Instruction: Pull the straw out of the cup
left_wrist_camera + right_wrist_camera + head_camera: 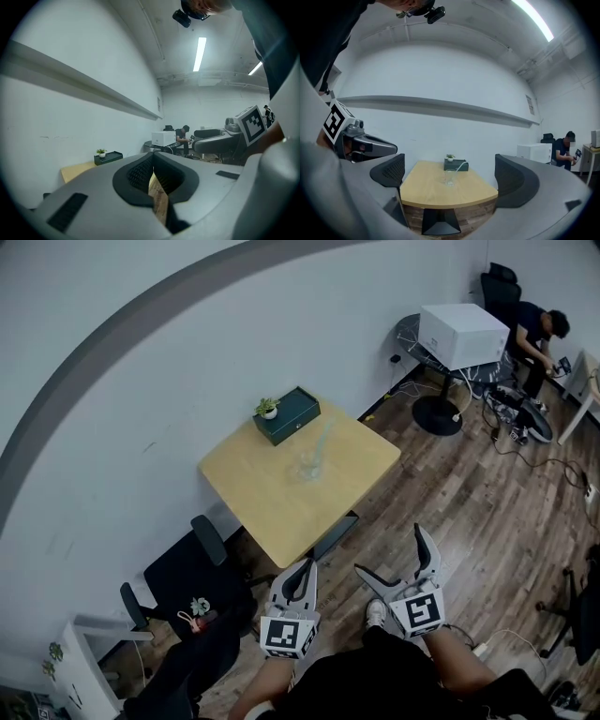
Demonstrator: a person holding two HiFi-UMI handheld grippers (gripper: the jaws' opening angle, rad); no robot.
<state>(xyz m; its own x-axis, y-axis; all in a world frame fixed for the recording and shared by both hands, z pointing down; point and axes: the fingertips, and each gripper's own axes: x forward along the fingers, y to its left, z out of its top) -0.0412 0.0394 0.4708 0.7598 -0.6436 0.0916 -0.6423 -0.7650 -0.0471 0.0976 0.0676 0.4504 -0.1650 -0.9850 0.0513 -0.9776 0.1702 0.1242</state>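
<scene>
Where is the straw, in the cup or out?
In. The straw slants up out of the cup, which stands upright on the table.

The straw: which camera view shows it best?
The right gripper view: the straw leans from the cup, seen side-on and centred. The head view shows it faintly from above; the left gripper view misses it.

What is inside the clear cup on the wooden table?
A pale straw stands in the cup, leaning out over its rim. Whether the cup holds any liquid is too small to tell.
</scene>
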